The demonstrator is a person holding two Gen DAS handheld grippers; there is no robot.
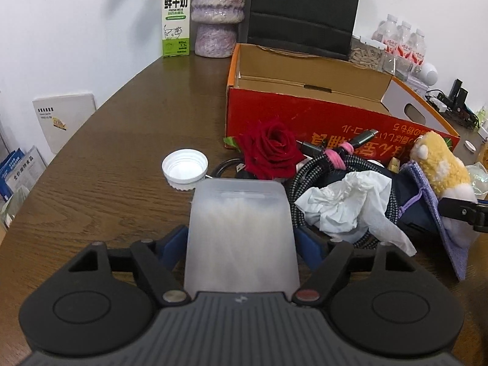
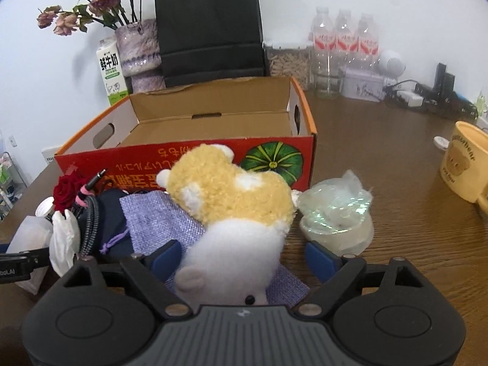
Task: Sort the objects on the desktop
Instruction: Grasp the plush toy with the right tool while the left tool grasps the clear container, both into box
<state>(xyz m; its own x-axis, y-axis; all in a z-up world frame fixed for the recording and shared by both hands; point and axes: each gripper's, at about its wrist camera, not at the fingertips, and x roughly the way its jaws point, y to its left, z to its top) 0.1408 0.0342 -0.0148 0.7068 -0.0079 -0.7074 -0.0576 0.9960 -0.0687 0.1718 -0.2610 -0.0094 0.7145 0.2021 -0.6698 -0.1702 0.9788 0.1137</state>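
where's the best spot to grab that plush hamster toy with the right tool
Grip the plush hamster across its white belly, coming from the near side, as the right tool already straddles it. It lies lengthwise away from the tool, and its soft middle should squash between the pads.

A cardboard box (image 2: 189, 140) stands open on the table (image 1: 122, 158), its inside bare. Behind it against the wall stand a milk carton (image 1: 176, 18), a vase (image 1: 218, 12) to the carton's right, a paper bag (image 2: 210, 27), then water bottles (image 2: 344, 36) further right. In front of the box lies a heap: a rose (image 1: 270, 149), a coiled cable (image 1: 320, 167), a crumpled tissue (image 1: 344, 207), a pouch (image 2: 158, 222) and a plush toy (image 2: 231, 207) lying on the pouch. A bottle cap (image 1: 184, 167) lies left of the rose. A translucent container (image 1: 241, 238) stands before the cap. A plastic-wrapped cup (image 2: 338, 216) sits right of the toy; a mug (image 2: 466, 167) is well apart, far right.
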